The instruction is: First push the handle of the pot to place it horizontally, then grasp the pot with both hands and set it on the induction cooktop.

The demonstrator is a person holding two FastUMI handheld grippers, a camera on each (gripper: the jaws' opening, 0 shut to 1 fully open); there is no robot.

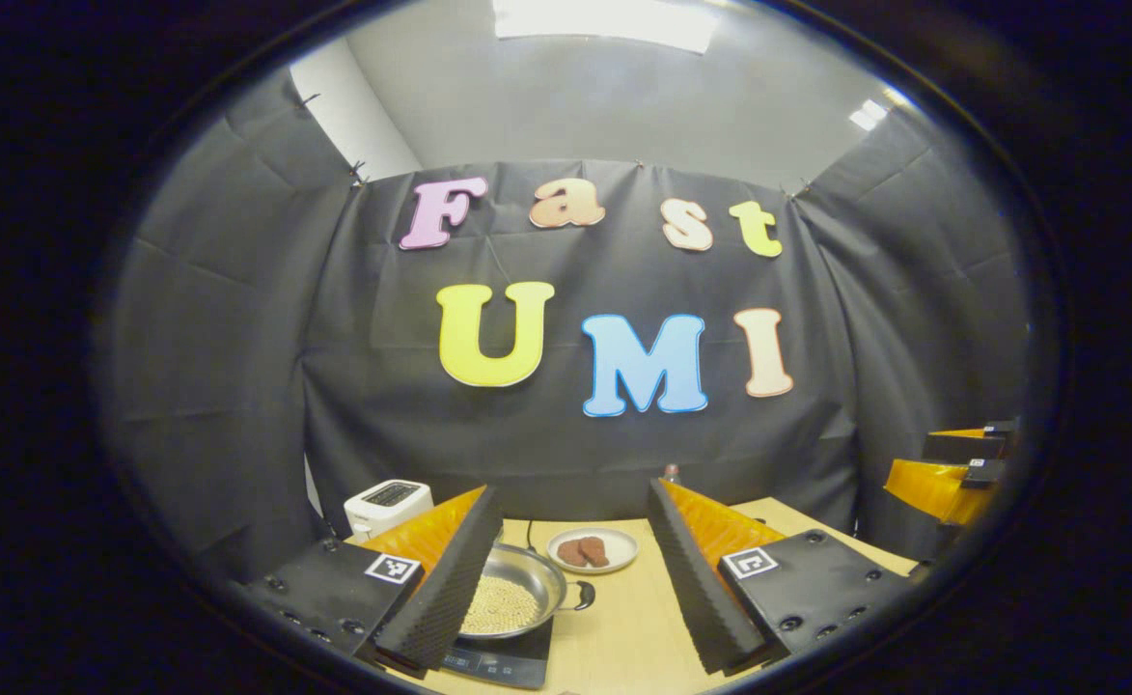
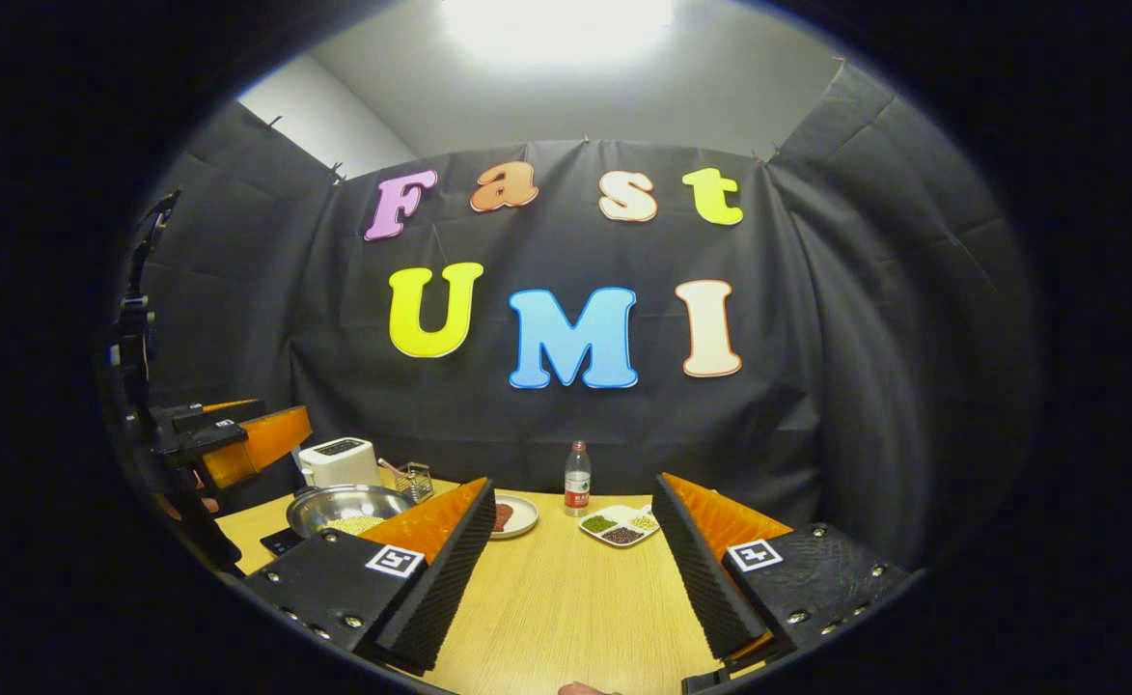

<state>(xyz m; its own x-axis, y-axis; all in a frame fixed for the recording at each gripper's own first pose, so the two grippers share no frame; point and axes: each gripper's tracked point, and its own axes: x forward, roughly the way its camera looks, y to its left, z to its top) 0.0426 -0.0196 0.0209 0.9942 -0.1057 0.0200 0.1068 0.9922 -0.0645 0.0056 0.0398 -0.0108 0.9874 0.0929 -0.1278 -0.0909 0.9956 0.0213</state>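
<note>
Black cloth wall [image 2: 816,386] encloses the booth on three sides, creased and pinned along the top. Pale ceiling above, bright light panel [image 1: 604,19] overhead. Light wood-grain surface [image 2: 566,598] below.

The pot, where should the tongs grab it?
By the small side handle sticking out sideways from the pot, one of the tongs coming in from that side. The rim is thin and the bowl, full of beans, looks too wide to pinch.

Counted on table [image 2: 566,598]: one pot [image 1: 512,594], one induction cooktop [image 1: 503,664], one toaster [image 2: 339,463], one bottle [image 2: 577,480], one round plate [image 1: 593,550], one divided dish [image 2: 619,526], one wire basket [image 2: 414,480].
</note>
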